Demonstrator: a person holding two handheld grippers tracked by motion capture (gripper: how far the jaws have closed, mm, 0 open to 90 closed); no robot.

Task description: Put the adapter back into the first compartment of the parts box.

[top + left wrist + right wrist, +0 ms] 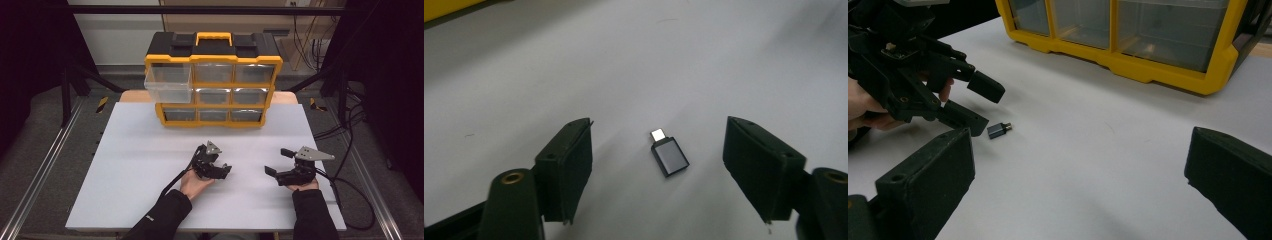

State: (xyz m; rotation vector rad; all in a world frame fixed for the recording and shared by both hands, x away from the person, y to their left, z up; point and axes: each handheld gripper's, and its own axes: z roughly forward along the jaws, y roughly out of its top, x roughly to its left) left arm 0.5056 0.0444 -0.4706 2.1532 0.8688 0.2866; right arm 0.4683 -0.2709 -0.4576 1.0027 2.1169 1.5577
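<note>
A small grey USB adapter [669, 156] with a metal plug lies flat on the white table [140, 170]. My left gripper [656, 127] stands open just above the table, its jaws on either side of the adapter and clear of it. In the right gripper view the same adapter [998, 130] lies just past the lower jaw of the left gripper [985, 107]. My right gripper [277, 161] hovers open to the right, with nothing between its jaws, and points toward the left gripper [226, 171].
A yellow and black drawer organiser [215, 80] stands at the table's far edge. Its top-left clear drawer [168, 82] is pulled out and looks empty. Metal rails and cables run along both sides of the table.
</note>
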